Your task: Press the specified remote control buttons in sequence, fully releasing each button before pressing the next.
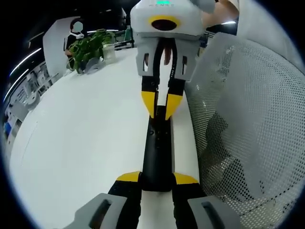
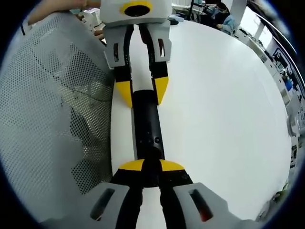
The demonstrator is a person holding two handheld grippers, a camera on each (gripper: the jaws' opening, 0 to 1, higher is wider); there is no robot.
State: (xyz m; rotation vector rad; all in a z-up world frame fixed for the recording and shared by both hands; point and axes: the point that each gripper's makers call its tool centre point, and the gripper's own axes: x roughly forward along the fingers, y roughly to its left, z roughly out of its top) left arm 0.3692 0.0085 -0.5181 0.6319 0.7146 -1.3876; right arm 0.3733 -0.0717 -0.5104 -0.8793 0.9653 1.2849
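A long black remote control (image 1: 157, 152) lies on the white table (image 1: 81, 143), pointing away from me. In the left gripper view, my left gripper (image 1: 157, 178) is shut on its near end, one yellow tip on each side. My right gripper (image 1: 160, 104) faces it from the far side, its yellow tips closed on the remote's other end. The right gripper view shows the same from the opposite side: the right gripper (image 2: 151, 165) clamps the remote (image 2: 147, 129) near small buttons (image 2: 156, 140), and the left gripper (image 2: 143, 92) holds the far end.
A white mesh chair back (image 1: 248, 119) stands close along the table edge beside the remote, also seen as mesh (image 2: 47, 95). A potted plant (image 1: 88, 50) sits at the table's far end. A person's hand (image 2: 97, 32) shows behind the left gripper.
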